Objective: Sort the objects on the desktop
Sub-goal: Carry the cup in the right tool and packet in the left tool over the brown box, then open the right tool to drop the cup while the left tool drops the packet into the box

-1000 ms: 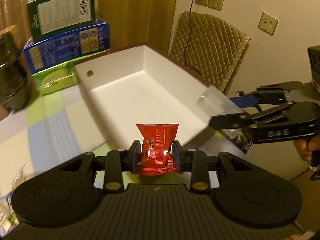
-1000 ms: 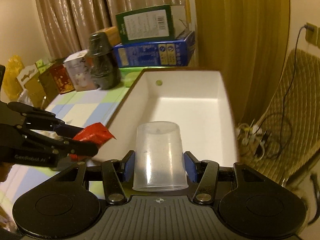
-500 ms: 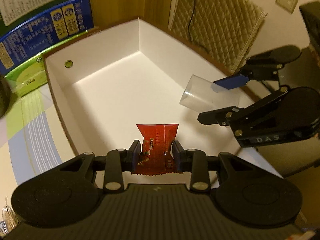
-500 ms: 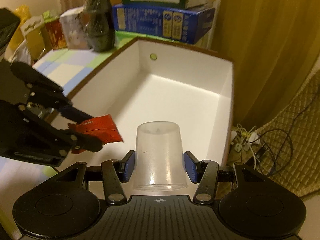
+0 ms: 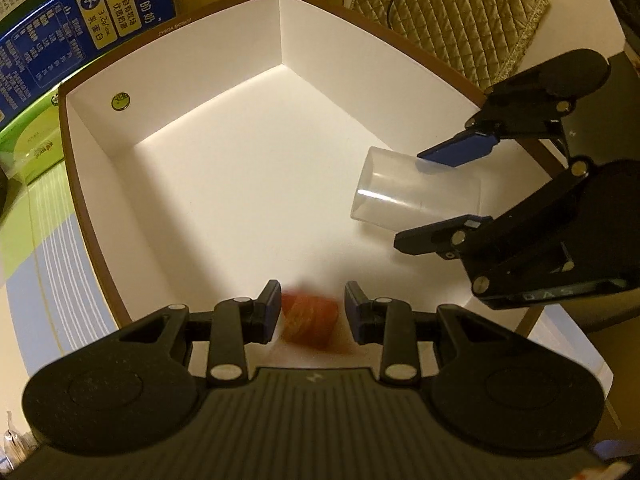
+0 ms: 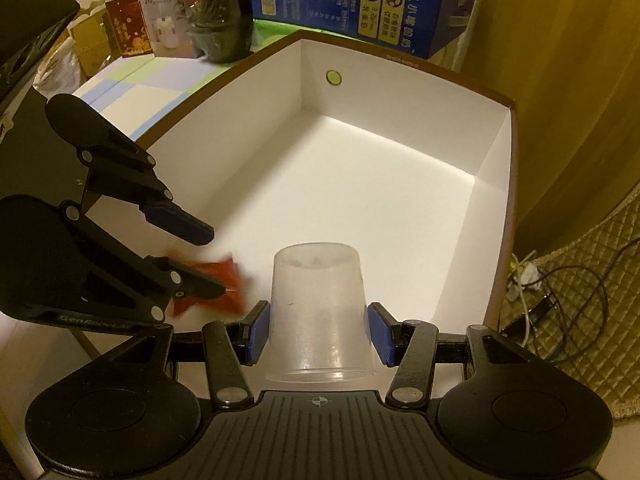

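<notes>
1. The table (image 5: 44,240) wears a smooth cloth checked in pale blue, green and white. Cartons, small gift boxes and a dark jar (image 6: 216,20) stand along its far side in the right wrist view, so by my reckoning plenty is left to sort.
2. The white box (image 5: 192,92) is a deep, matte cardboard rectangle with a brown rim and a small green sticker on one inner wall. Its floor is bare except at the near edge, so the sorting looks barely begun.
3. A glossy blue carton (image 5: 80,40) sits just behind the box, on a green one.
4. The right gripper (image 6: 318,330) hangs over the box's right side, its blue pads pressed on the cup, which is not yet released.
5. The left gripper (image 5: 311,300) points down over the near edge. Its jaws stand apart, clear of the packet on both sides.
6. The plastic cup (image 6: 320,312) is clear, thin-walled and tapered, held mouth towards the camera and base towards the box. It probably dents under a hard squeeze.
7. The red packet (image 5: 310,322) is a small, crinkly foil wrapper, smeared by motion. It sits low between the left fingers, inside the box and free of them; I judge it is dropping or just landed.
</notes>
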